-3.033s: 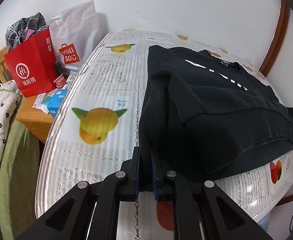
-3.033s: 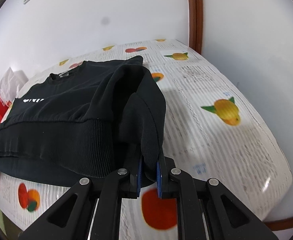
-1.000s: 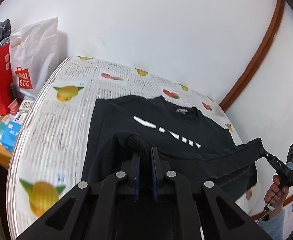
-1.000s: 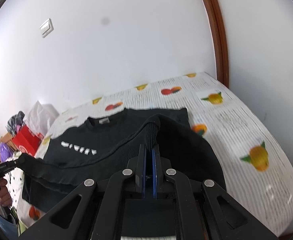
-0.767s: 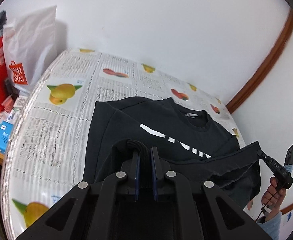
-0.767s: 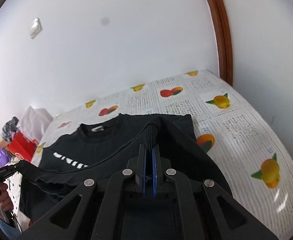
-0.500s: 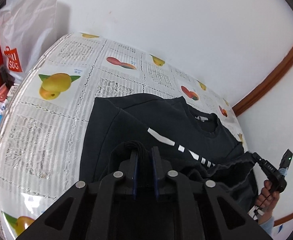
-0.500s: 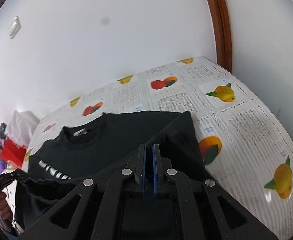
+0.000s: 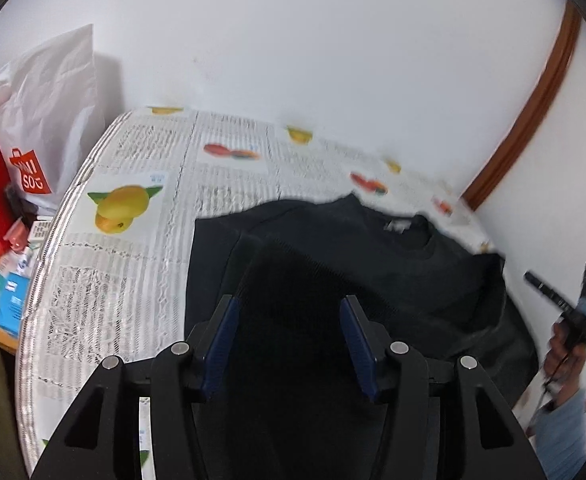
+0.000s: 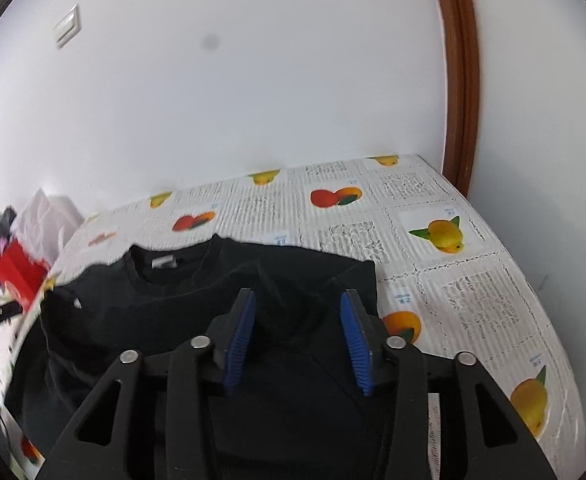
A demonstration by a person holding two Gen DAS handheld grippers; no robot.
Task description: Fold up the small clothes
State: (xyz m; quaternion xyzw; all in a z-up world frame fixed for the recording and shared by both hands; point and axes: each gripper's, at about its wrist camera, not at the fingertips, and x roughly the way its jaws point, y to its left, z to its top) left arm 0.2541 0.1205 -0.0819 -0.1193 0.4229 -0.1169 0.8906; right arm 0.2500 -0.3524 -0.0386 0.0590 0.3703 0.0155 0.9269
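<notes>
Left hand-held gripper [image 9: 289, 344]: it hung low over the near part of the garment, its blue pads spread wide with only dark cloth between and below them; it gripped nothing.
Right hand-held gripper [image 10: 297, 336]: likewise gaping, both pads well apart, a soft ridge of cloth rising between them but not pinched.
Black sweatshirt [image 9: 373, 264]: it lay on the surface, folded bottom-up so that a doubled layer covered most of the front, only a scrap of white print peeping out at one side; the neck opening faced the far wall.
How it would handle: I judged it soft, limp and fairly thick, light for either gripper, not fragile, not slippery; it would sag and crease wherever it was not held, and a single-point lift would let the rest trail.
Where to take hold: the ribbed edge or the outer corners of the folded layer looked the firmest bites, one per side, so that the fold stayed square.
Neck label [image 10: 164, 263]: a small pale tab inside the collar, beyond the grippers.
Surface [image 10: 469, 280]: covered by a white fruit-printed cloth, bare to the right of the garment.
Bags [image 9: 41, 120]: a white one and a red one stood off the far left end, well apart from the garment.
Wall [image 10: 253, 80]: plain white, behind everything.
</notes>
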